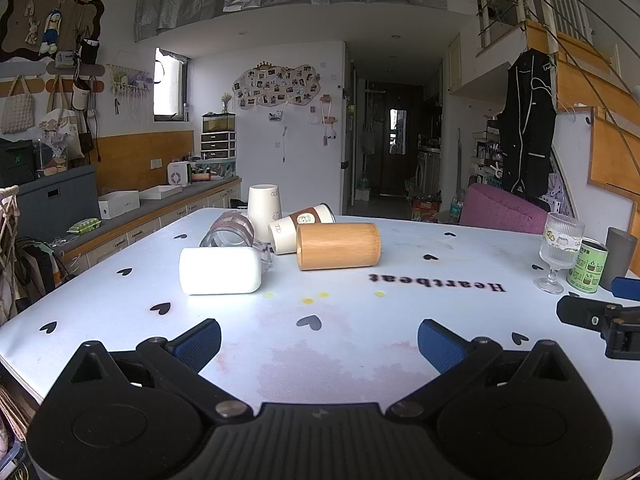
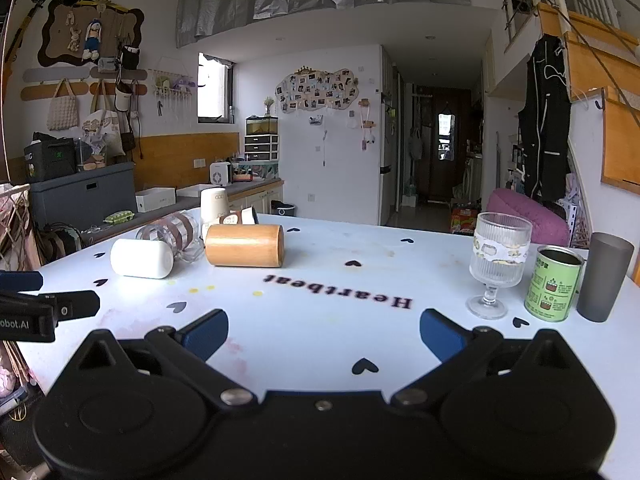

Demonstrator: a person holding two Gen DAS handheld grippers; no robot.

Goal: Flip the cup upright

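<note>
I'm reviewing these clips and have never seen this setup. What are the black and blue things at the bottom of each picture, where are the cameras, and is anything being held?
There is no robot arm here. A person holds a two-finger gripper in each hand, and each gripper carries a wide-angle camera looking forward along its fingers. One picture is from the left gripper, the other from the right gripper; the blue pads are their fingertips.

Both are open and hold nothing.

On the table several cups lie on their sides: a white cup, a wooden cup, a clear glass with brown bands and a paper cup. Another paper cup stands mouth down. To the right stand a stemmed glass, a green can and a grey tumbler.
</note>
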